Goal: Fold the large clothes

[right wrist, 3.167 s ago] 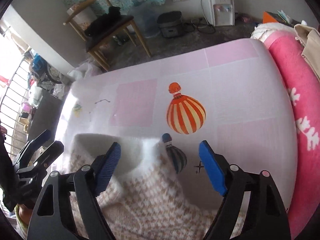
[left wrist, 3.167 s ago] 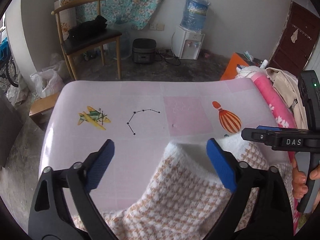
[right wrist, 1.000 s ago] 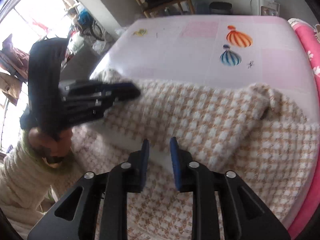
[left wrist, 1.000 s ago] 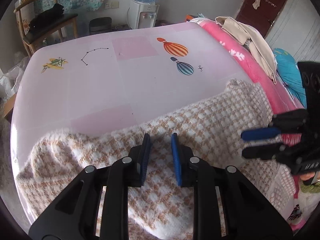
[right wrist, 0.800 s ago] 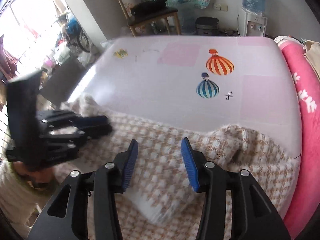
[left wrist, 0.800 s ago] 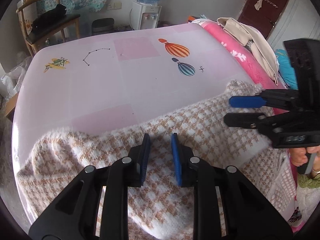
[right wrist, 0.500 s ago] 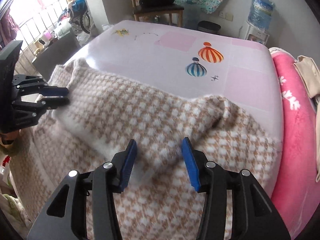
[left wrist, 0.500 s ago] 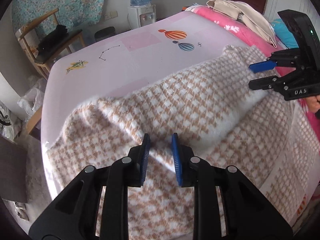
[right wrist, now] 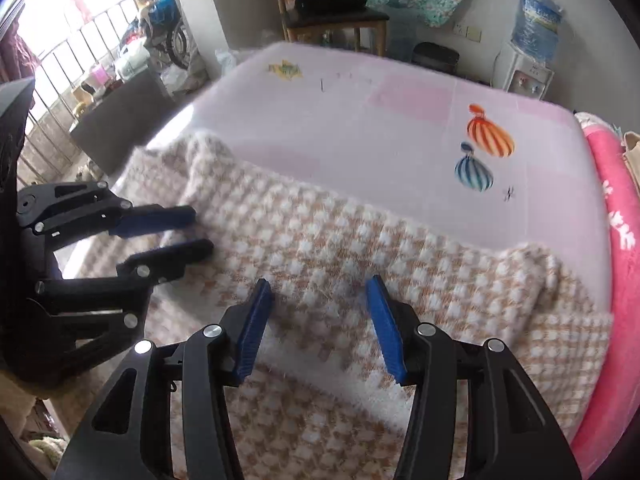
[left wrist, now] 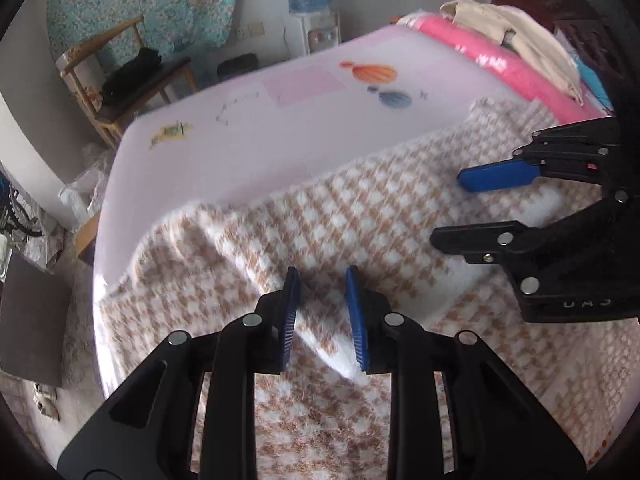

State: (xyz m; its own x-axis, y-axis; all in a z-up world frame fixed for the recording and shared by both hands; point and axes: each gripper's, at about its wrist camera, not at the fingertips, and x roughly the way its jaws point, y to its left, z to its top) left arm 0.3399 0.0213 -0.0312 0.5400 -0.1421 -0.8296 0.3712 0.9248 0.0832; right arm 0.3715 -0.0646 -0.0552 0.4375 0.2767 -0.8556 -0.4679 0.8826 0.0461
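Note:
A large tan-and-white houndstooth knit garment [left wrist: 360,216] lies folded over on a pink printed bed sheet [left wrist: 280,128]; it also shows in the right wrist view [right wrist: 360,248]. My left gripper [left wrist: 320,308] is shut on a fold of the garment's near edge, white lining showing between its pads. My right gripper [right wrist: 318,312] is open and empty just above the garment's folded edge. From the left wrist view the right gripper [left wrist: 472,204] shows at the right, open over the cloth. In the right wrist view the left gripper [right wrist: 192,232] shows at the left.
A pink blanket [right wrist: 616,200] and beige clothes [left wrist: 508,32] lie along the bed's right side. A wooden chair [left wrist: 120,76], a water dispenser [left wrist: 308,4] and a black pot stand beyond the bed's far end. A barred window [right wrist: 60,72] is at the left.
The right gripper let go of the garment and opened, then stayed over the fold. The left gripper kept its hold and carried the fold back toward the near edge.

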